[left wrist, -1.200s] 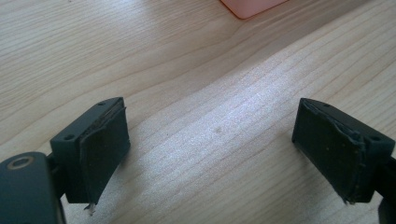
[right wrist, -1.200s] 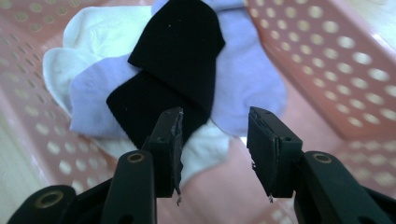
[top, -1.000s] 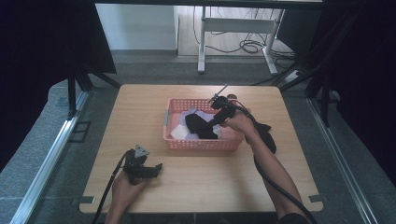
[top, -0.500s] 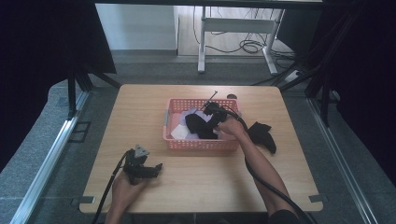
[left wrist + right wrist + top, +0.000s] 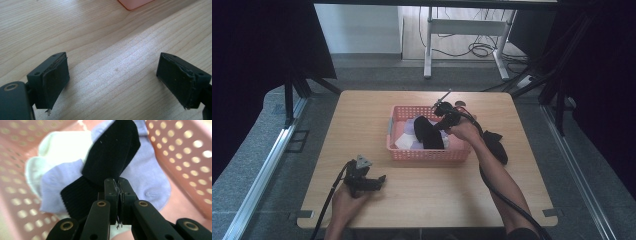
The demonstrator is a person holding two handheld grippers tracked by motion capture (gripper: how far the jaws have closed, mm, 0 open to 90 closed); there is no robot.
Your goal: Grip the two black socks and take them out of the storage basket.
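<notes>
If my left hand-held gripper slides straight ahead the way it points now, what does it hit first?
Mostly bare table lies ahead of the open left hand-held gripper. The first object near that line looks to be the pink basket, its corner slightly to one side; depth is hard to judge.

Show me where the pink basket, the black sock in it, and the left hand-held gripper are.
pink basket (image 5: 427, 154): high view, on its near wall.
black sock (image 5: 112, 155): right gripper view, on its ribbed upper part.
left hand-held gripper (image 5: 113, 77): left gripper view, midway between its open jaws.
</notes>
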